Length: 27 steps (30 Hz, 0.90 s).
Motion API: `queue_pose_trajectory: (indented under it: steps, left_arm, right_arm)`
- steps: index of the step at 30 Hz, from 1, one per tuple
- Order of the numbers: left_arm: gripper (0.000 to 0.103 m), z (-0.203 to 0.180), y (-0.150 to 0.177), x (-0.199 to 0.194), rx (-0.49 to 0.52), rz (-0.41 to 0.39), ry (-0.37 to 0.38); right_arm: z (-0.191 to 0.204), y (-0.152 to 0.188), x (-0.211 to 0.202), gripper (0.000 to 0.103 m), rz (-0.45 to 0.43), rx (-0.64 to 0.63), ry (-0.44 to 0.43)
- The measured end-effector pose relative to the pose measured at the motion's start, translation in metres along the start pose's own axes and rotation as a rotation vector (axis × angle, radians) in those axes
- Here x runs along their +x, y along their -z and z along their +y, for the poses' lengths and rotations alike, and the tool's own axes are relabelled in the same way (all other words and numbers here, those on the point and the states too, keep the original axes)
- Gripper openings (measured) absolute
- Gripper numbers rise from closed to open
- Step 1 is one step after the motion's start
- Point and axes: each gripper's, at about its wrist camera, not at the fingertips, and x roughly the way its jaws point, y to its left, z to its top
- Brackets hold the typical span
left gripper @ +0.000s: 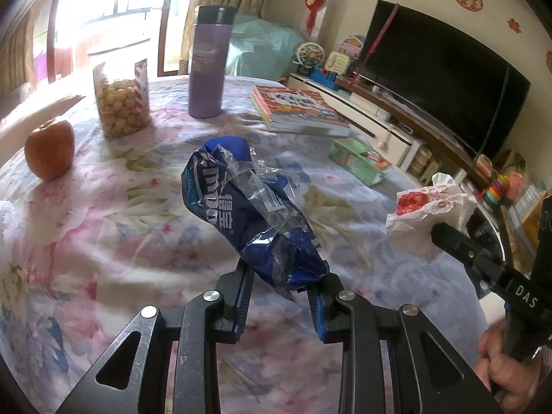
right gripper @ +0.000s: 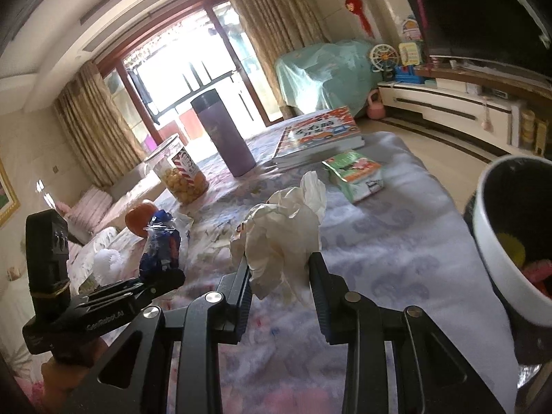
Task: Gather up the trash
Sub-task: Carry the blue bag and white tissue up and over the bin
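Note:
My left gripper (left gripper: 281, 277) is shut on a crumpled blue and clear plastic wrapper (left gripper: 241, 200), held up above the flowered tablecloth (left gripper: 103, 227). The same wrapper (right gripper: 160, 245) and left gripper (right gripper: 162, 276) show at the left of the right wrist view. My right gripper (right gripper: 279, 265) is shut on a wad of crumpled white paper and tissue (right gripper: 283, 238). That wad (left gripper: 427, 210), with red print, appears at the right of the left wrist view, pinched by the right gripper (left gripper: 440, 233). A white-rimmed bin (right gripper: 510, 234) with bits inside stands at the right edge.
On the table stand a purple flask (left gripper: 206, 62), a jar of round snacks (left gripper: 120, 98), an apple (left gripper: 50, 150), a stack of books (left gripper: 300, 110) and a green packet (left gripper: 358, 160). A TV (left gripper: 445, 79) on a low white cabinet (right gripper: 448, 103) lines the right wall. A hand (left gripper: 507, 369) grips the right tool.

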Motion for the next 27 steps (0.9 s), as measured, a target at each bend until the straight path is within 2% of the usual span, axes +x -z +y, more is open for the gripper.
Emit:
queue_pose_trajectory:
  steps: [14,27]
  left_arm:
    - [0.028,-0.046,0.008,-0.002,0.084,0.022,0.07]
    - [0.028,-0.078,0.013,0.0,0.139,0.039,0.115]
  right_arm:
    - [-0.022,0.016,-0.046,0.032,-0.047,0.046,0.034]
    - [-0.037,0.027,-0.068,0.032,-0.068,0.073,0.063]
